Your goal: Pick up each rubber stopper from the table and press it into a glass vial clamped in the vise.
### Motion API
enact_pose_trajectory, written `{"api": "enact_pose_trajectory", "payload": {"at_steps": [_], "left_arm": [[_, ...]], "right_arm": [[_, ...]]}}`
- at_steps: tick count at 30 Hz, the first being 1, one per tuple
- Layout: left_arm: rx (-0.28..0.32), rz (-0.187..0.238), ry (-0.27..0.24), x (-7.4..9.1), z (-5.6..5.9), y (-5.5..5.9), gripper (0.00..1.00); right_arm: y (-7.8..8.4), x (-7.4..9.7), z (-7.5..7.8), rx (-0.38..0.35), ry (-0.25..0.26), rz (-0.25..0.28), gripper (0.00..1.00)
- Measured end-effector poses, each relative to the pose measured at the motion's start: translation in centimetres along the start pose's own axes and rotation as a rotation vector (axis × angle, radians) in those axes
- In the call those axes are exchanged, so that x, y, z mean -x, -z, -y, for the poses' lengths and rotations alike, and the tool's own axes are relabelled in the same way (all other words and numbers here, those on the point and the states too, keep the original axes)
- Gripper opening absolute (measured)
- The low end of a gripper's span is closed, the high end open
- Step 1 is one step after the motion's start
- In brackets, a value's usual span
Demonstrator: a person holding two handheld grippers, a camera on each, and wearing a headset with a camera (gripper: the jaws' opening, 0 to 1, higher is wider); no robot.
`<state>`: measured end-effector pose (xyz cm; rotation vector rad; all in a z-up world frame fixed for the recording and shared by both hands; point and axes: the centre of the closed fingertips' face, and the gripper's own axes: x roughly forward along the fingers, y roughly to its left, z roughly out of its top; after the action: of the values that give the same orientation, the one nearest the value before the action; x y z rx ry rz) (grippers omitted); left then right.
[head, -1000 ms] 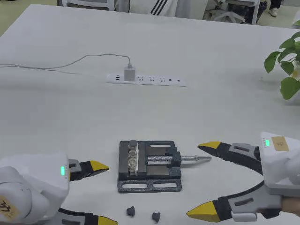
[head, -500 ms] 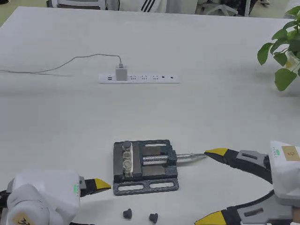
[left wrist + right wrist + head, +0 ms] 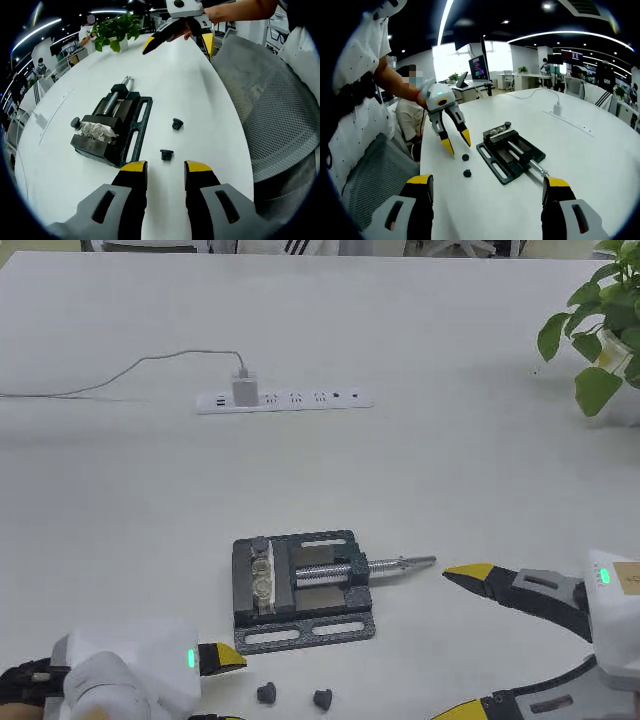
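Left gripper [image 3: 166, 167], jaws narrowly parted and empty, hovers just behind two stoppers [image 3: 266, 693] near the table [image 3: 400, 320] edge. Right gripper [image 3: 487, 181] gapes wide, empty, beside the vise [image 3: 300, 585] clamping vials [image 3: 262, 575].

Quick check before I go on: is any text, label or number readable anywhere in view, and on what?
No text can be read.
The tan sticker on the right gripper: its mark is blurred and cut by the frame edge.
The background screen in the right gripper view: too small to read.
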<state>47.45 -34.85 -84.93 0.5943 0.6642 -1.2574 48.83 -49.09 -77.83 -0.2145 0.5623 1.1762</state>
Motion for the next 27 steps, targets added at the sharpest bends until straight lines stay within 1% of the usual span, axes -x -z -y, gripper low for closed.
{"api": "enact_pose_trajectory", "payload": {"at_steps": [4, 7, 10, 22, 27], "left_arm": [[-0.014, -0.010, 0.010, -0.5, 0.2, 0.1, 0.20], [-0.017, -0.018, 0.007, -0.7, 0.1, 0.3, 0.16], [-0.014, -0.015, 0.009, -0.7, 0.1, 0.1, 0.12], [-0.007, -0.010, 0.021, -1.2, 0.1, 0.0, 0.08], [-0.007, -0.018, 0.027, -1.4, 0.1, 0.3, 0.07]], "right_arm": [[0.1, 0.2, 0.0, -0.003, 0.008, -0.001, 0.89], [0.2, 0.3, 0.0, -0.005, 0.011, 0.001, 0.89], [0.2, 0.5, 0.1, -0.007, 0.015, 0.001, 0.88], [0.1, 0.7, 0.1, -0.010, 0.017, -0.006, 0.87], [0.1, 0.7, 0.3, -0.007, 0.020, -0.007, 0.86]]}}
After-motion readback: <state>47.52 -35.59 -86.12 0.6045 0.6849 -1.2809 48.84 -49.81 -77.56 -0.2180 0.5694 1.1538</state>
